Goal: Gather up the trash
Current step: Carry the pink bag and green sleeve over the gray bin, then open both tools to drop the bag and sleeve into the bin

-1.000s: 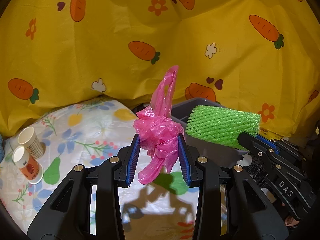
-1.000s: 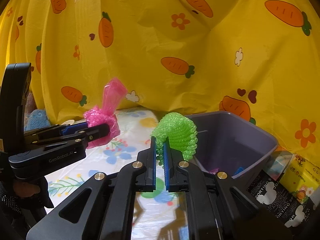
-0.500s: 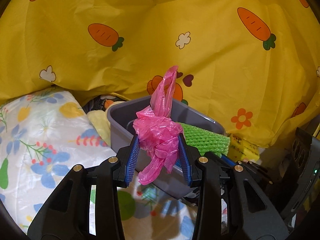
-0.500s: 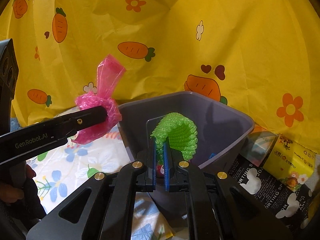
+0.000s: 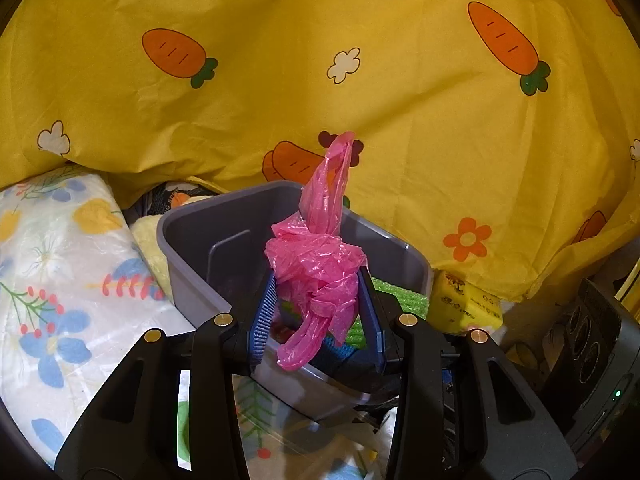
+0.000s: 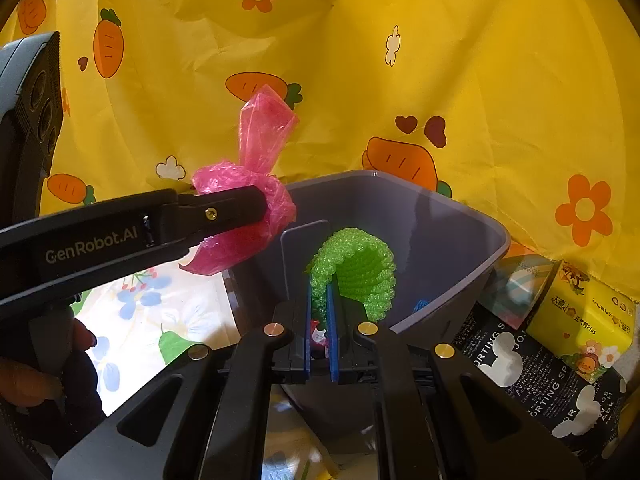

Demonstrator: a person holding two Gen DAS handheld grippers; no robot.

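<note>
My left gripper is shut on a crumpled pink plastic bag, which hangs over the near edge of a grey plastic bin. In the right wrist view the same pink bag sits at the bin's left rim, pinched by the left gripper. My right gripper is shut on a green foam net sleeve, held down inside the grey bin. A strip of the green net shows behind the left gripper's right finger. Small scraps lie on the bin floor.
A yellow carrot-print cloth hangs behind everything. A floral tablecloth covers the surface left of the bin. A yellow carton and a black packet lie right of the bin. A person's hand holds the left gripper.
Both grippers swung right toward the bin. The pink bag came from over the tablecloth to the bin's edge, the green net sank inside the bin, and the paper cups left the view.
</note>
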